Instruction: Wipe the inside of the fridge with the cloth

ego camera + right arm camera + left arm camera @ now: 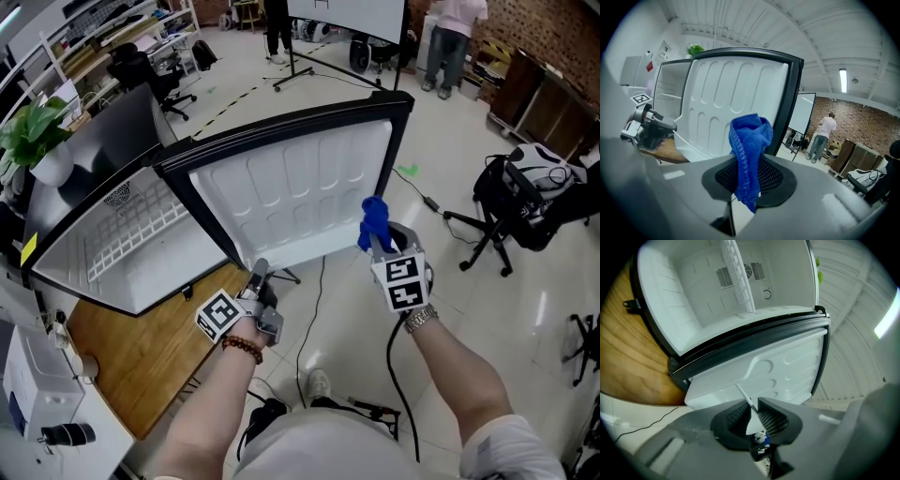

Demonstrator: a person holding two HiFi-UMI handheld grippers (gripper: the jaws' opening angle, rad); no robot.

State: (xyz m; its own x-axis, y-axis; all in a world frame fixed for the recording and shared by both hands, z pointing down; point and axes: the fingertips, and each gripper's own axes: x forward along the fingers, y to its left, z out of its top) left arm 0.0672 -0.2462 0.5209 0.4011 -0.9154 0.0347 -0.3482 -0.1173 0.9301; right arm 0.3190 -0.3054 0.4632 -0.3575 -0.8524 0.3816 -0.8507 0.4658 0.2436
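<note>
Blocking part of the fridge (103, 239) interior, open door (291, 187), left gripper (752, 411) jaws nearly together on door's thin lip, right gripper (747, 176) clamped on blue cloth (749, 140) beside door, plant (33, 131) cut off at frame edge.

No words or numbers legible, only black-and-white coded squares on the left cube (220, 316) and right cube (403, 281)
</note>
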